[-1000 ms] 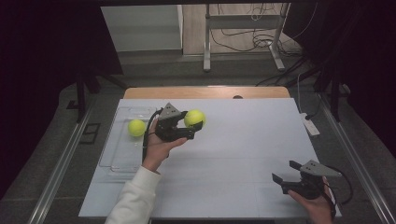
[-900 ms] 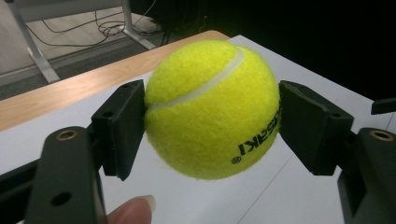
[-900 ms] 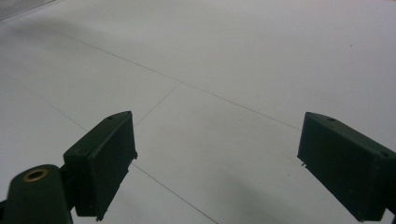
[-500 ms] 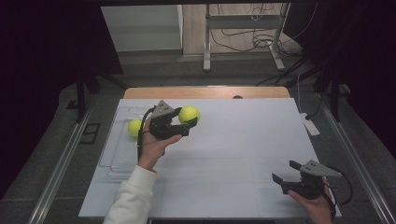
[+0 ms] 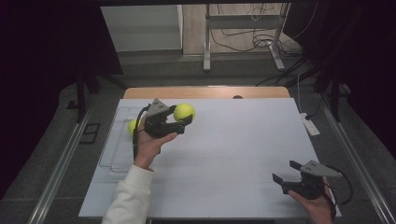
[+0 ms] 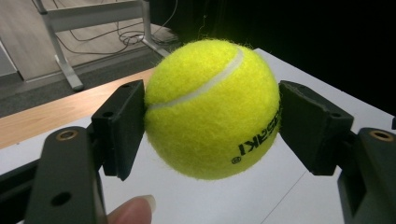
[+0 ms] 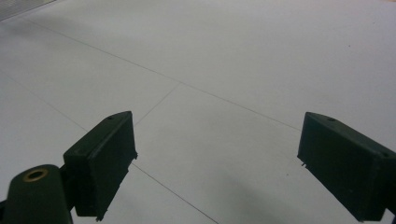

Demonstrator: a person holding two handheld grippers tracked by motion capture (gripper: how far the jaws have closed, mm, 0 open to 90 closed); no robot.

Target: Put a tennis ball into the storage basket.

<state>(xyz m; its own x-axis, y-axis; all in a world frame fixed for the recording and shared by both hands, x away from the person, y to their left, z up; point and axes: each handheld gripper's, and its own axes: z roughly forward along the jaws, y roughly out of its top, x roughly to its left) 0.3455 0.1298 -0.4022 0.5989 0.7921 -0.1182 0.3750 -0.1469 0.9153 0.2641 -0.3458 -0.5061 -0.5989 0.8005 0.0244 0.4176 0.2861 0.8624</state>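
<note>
A: Start at the left gripper point(image 5: 183, 122). What are its jaws doing?

B: They are clamped on a yellow tennis ball point(image 6: 212, 108). In the left gripper view each black pad presses one flank of the ball, and the white seam curves over its top. A fingertip point(image 6: 133, 211) shows at the bottom edge of that view.

A: And where is that ball, taking the clear tray point(image 5: 111, 161) as the landmark?

B: Held in the air, off the tray's far right corner and clear of the white table point(image 5: 243, 140) beneath it. The left hand point(image 5: 149, 144) holds the gripper just beside the tray's right edge.

A: Anything in the tray itself?

B: A second yellow ball point(image 5: 133, 126) sits at its far end, half hidden behind the gripper's body.

A: The right gripper point(image 5: 284, 171)?

B: Its jaws stand wide apart with nothing between them. The right gripper view looks along them onto bare white table with thin seam lines. It is well apart from the tray, near the table's opposite front corner, in the right hand point(image 5: 317, 205).

A: What lies beyond the tray?

B: A strip of wooden tabletop point(image 5: 205, 92), then a grey floor with cables point(image 5: 243, 32).
</note>
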